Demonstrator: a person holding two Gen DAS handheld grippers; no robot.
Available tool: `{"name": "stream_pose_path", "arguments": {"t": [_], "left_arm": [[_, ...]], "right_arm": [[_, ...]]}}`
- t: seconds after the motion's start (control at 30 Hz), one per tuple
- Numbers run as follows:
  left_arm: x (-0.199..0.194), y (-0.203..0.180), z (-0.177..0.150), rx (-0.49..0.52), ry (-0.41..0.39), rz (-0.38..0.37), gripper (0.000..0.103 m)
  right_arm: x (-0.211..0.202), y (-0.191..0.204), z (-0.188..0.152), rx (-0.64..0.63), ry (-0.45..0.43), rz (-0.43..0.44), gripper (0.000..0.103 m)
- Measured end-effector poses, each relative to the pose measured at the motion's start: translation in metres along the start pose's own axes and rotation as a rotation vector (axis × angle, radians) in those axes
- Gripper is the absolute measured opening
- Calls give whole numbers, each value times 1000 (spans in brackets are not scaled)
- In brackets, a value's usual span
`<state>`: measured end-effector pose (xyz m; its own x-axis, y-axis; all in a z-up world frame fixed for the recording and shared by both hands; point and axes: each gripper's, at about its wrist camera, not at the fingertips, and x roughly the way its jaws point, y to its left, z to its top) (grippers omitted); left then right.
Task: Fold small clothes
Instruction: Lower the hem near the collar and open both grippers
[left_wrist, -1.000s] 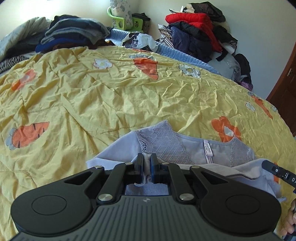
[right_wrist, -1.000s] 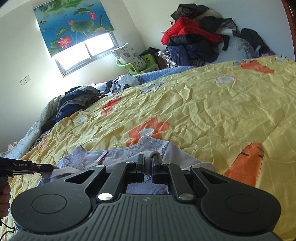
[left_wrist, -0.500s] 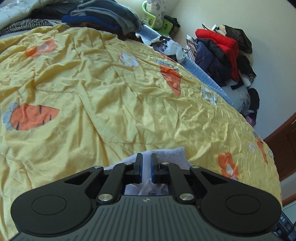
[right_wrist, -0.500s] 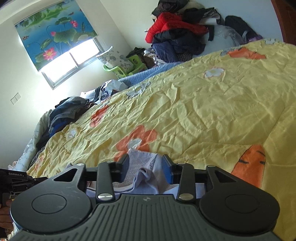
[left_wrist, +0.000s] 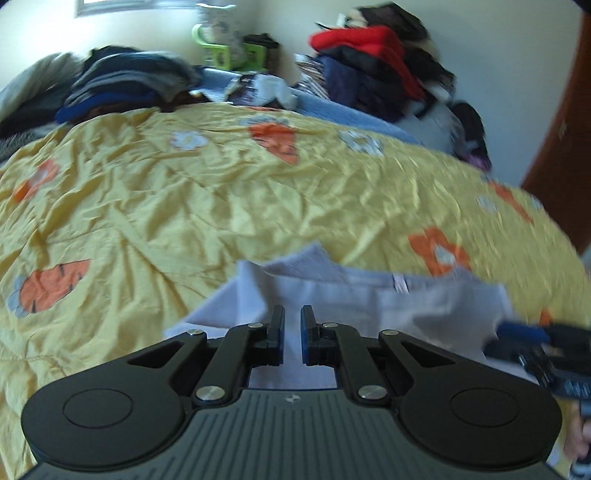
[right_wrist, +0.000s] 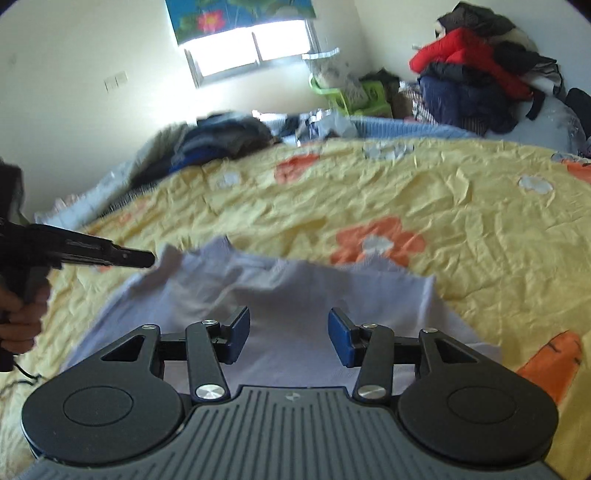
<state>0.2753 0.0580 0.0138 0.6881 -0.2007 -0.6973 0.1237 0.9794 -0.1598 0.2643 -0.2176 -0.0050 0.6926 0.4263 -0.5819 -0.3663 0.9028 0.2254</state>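
A small lavender top (left_wrist: 373, 306) lies folded over on the yellow quilt (left_wrist: 221, 206); it also shows in the right wrist view (right_wrist: 295, 295). My left gripper (left_wrist: 292, 334) hovers over its near edge with the jaws a narrow gap apart and nothing between them. In the right wrist view the left gripper's fingertips (right_wrist: 142, 258) touch the top's far left corner. My right gripper (right_wrist: 289, 338) is wide open over the top's near part, empty.
Piles of clothes (left_wrist: 373, 70) and folded dark garments (left_wrist: 122, 85) sit at the far side of the bed. A green basket (right_wrist: 351, 92) stands by the wall under the window (right_wrist: 255, 44). A wooden door (left_wrist: 561, 155) is at the right.
The lower part of the top has been brought up over its lace neckline. My right gripper opened and let the cloth go. My left gripper's jaws parted slightly off the cloth.
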Motion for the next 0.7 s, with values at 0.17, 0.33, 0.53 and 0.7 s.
{"name": "stream_pose_path", "arguments": {"t": [0.17, 0.33, 0.53, 0.7], "left_arm": [[14, -8, -13, 25, 31, 107, 8], [11, 5, -22, -41, 6, 123, 8], [9, -5, -27, -29, -20, 167, 9], [6, -7, -30, -8, -27, 177, 10]], "right_arm": [[19, -20, 4, 111, 0, -133, 60], [-4, -9, -2, 27, -77, -243, 67], [-7, 16, -8, -72, -41, -125, 73], [16, 16, -16, -60, 33, -185, 74]]}}
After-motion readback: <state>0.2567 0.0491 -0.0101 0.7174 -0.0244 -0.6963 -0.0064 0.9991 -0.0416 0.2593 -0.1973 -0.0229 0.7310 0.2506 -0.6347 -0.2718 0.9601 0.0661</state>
